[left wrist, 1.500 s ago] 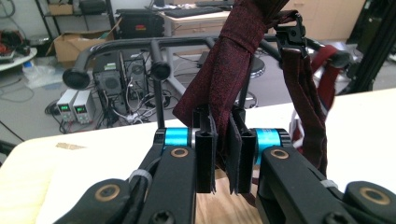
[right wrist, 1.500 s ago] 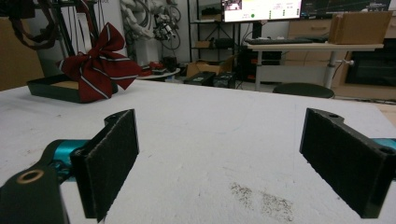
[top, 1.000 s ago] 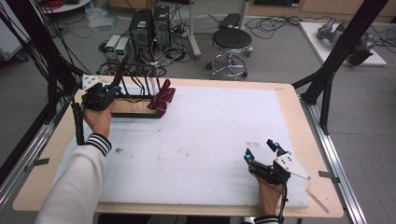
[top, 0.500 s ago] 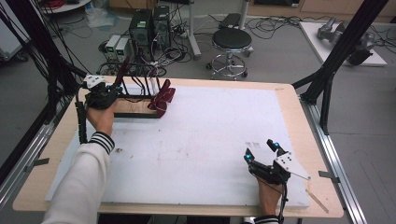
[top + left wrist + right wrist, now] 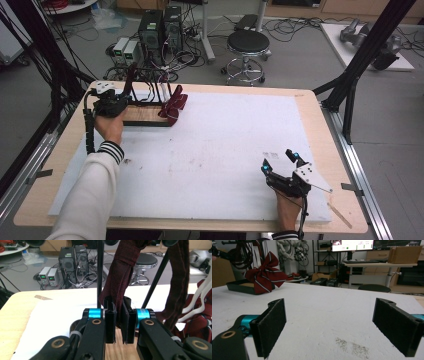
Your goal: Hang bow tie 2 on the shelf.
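A small rack with a wooden base (image 5: 142, 115) and black rods stands at the table's far left. Dark red straps hang from it. A red bow with white stripes (image 5: 173, 105) sits at its right end and shows far off in the right gripper view (image 5: 264, 277). My left gripper (image 5: 124, 100) is at the rack's left end. Its jaws (image 5: 119, 315) are shut on one hanging dark red strap (image 5: 120, 277); a second strap (image 5: 177, 277) hangs to the right. My right gripper (image 5: 280, 161) rests on the mat near the front right, open (image 5: 329, 322) with nothing between its pads.
A white mat (image 5: 225, 145) covers most of the wooden table. A thin wooden stick (image 5: 340, 215) lies near the front right corner. Behind the table stand a stool (image 5: 248, 42) and computer towers (image 5: 160, 27). Black frame posts (image 5: 350, 90) rise at the right edge.
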`<state>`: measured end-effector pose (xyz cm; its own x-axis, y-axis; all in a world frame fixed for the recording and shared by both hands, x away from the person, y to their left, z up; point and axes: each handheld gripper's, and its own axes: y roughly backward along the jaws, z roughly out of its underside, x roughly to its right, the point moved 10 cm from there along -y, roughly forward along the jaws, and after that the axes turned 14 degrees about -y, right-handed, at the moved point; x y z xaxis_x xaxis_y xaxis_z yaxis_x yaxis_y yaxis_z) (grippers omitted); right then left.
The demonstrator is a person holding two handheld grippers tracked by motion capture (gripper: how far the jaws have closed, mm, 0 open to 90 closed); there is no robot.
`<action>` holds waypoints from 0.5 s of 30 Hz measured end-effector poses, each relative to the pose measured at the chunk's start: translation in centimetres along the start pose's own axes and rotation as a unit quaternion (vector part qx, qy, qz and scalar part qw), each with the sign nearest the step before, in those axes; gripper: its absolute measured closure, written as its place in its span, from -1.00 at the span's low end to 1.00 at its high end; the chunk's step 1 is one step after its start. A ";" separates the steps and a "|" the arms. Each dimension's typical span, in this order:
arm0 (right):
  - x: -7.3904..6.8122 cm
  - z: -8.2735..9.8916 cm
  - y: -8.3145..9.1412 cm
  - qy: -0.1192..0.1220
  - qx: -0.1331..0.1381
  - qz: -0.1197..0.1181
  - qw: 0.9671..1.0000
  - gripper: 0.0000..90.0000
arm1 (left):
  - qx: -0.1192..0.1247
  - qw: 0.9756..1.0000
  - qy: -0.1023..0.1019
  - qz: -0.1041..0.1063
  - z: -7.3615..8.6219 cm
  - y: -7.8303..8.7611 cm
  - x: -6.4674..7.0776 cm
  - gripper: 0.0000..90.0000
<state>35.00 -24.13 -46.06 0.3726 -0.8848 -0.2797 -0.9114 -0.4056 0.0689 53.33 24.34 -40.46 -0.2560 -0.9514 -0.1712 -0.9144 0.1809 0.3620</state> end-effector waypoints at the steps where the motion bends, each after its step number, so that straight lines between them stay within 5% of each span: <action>1: 0.0 0.0 0.0 -0.002 0.000 0.000 1.000 -0.76 | -0.001 1.000 -0.001 0.000 0.1 0.0 -0.1 0.85; 15: 0.0 0.0 0.0 -0.005 -0.002 -0.001 1.000 -0.76 | -0.016 1.000 0.000 0.008 0.9 -0.5 -0.2 0.85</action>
<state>34.99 -24.14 -46.09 0.3724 -0.8818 -0.2892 -0.9101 -0.4081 0.0724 53.55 24.63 -41.48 -0.2711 -0.9483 -0.1650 -0.8996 0.1886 0.3939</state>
